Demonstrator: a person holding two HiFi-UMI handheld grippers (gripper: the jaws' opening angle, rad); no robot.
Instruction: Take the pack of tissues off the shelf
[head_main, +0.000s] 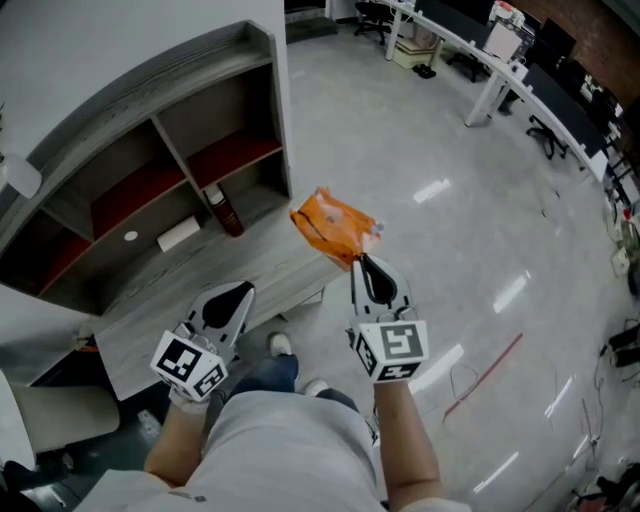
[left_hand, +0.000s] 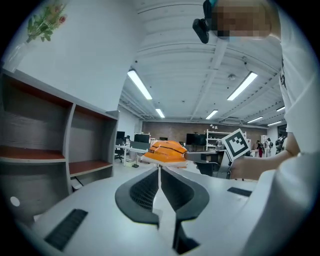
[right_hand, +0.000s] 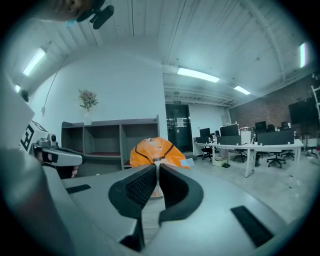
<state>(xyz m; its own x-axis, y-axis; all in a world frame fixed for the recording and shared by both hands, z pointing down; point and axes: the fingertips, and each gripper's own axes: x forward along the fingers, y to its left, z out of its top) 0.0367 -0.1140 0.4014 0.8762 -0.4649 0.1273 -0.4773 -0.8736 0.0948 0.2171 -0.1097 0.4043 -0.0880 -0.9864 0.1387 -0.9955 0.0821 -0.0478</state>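
Room: big office with a shiny grey floor; long white desks with black chairs stand far off.
Tissues: one orange pack of tissues. It is off the shelf, up in the air over the floor, just past the shelf's right end.
Right hand: one right gripper. Its jaws are clenched on the near edge of the pack of tissues.
Left hand: one left gripper. Its jaws are pressed together with nothing between them, and it is apart from the pack.
Shelf things: one dark bottle with a white cap, one white roll near it, and one small white round thing.
Head view only: the bottle, the roll, and the person's legs and white shoes.
Gripper views only: a vase of flowers on top of the shelf.
Left gripper view: the right gripper seen from the side, with the pack at its tip.
Right gripper view: the left gripper at the left edge.
Arms: both reach forward from the body, side by side. The grippers point about level, with their marker cubes facing up.
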